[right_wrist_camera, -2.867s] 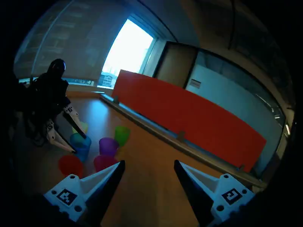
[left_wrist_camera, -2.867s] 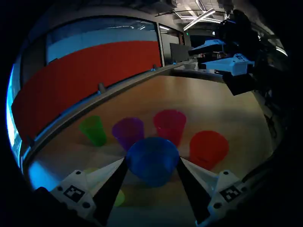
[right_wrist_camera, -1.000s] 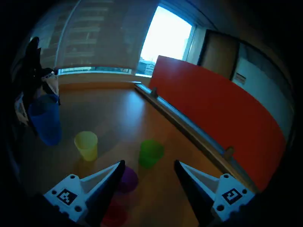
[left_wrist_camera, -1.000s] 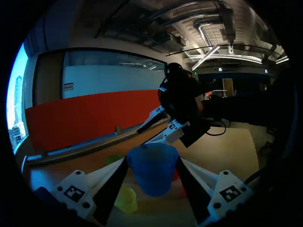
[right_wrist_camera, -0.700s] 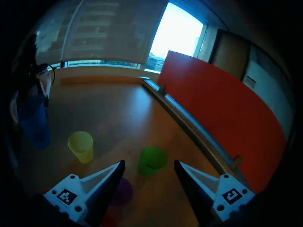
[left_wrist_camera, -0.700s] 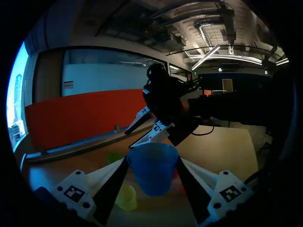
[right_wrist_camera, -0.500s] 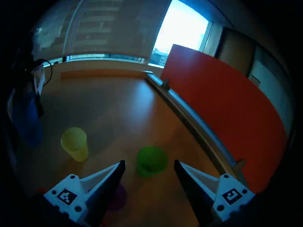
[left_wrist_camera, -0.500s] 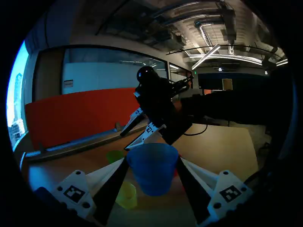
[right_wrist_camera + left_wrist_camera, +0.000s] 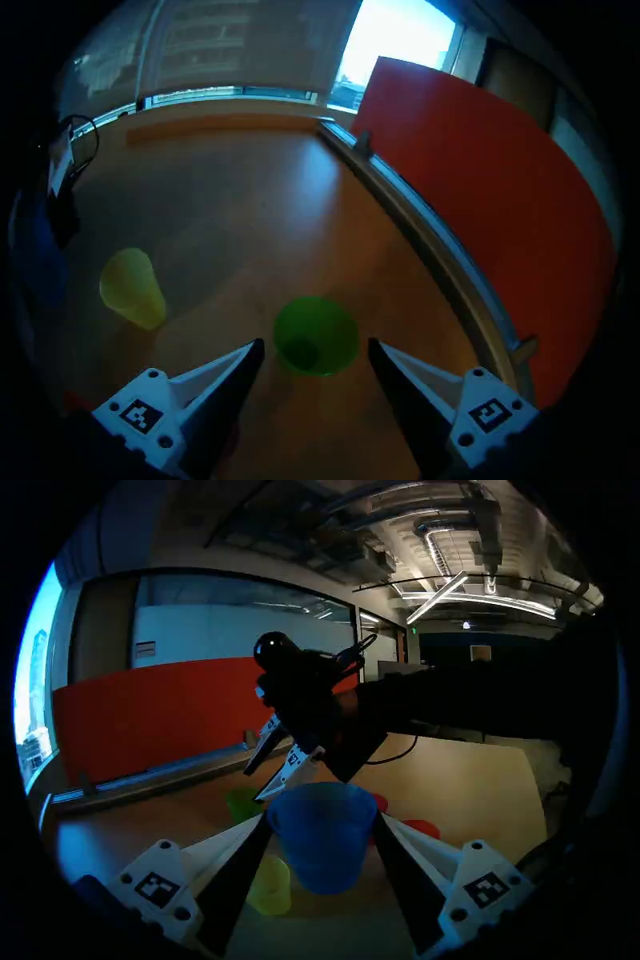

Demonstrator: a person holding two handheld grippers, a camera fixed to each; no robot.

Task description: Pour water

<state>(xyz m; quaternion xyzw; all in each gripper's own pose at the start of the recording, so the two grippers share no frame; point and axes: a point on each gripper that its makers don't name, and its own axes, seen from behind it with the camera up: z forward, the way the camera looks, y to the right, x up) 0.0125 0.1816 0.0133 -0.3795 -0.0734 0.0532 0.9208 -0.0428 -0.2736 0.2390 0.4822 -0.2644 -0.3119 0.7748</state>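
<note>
Spanning both views, a wooden table (image 9: 464,776) (image 9: 240,208) runs along a red partition (image 9: 160,712) (image 9: 496,184), with a metal rail between the two. In the right gripper view a bright window (image 9: 400,36) stands past the far end of the table. In the left gripper view strip lights (image 9: 436,600) hang from a bare ceiling.

The left gripper (image 9: 321,820) clamps the blue cup (image 9: 322,832): both fingers press on its sides. The cup is upright and lifted clear of the table, its mouth level. Whether it holds water cannot be told.

In the left gripper view the right gripper (image 9: 262,784) hangs farther off, held by a dark sleeve (image 9: 448,708) that reaches in from the right. Its white fingers slant down toward the green cup (image 9: 242,804). In its own view the right gripper (image 9: 314,344) has its fingers spread wide with nothing between them. The green cup (image 9: 316,336) stands upright on the table just past the fingertips, centred in the gap, and the camera looks down into its mouth. Its bottom is dark, and whether it holds water cannot be told.

The yellow cup (image 9: 270,884) (image 9: 132,300) stands apart from the green one, farther from the partition. In the left gripper view a red cup (image 9: 420,830) sits on the table to the right of the blue cup.
</note>
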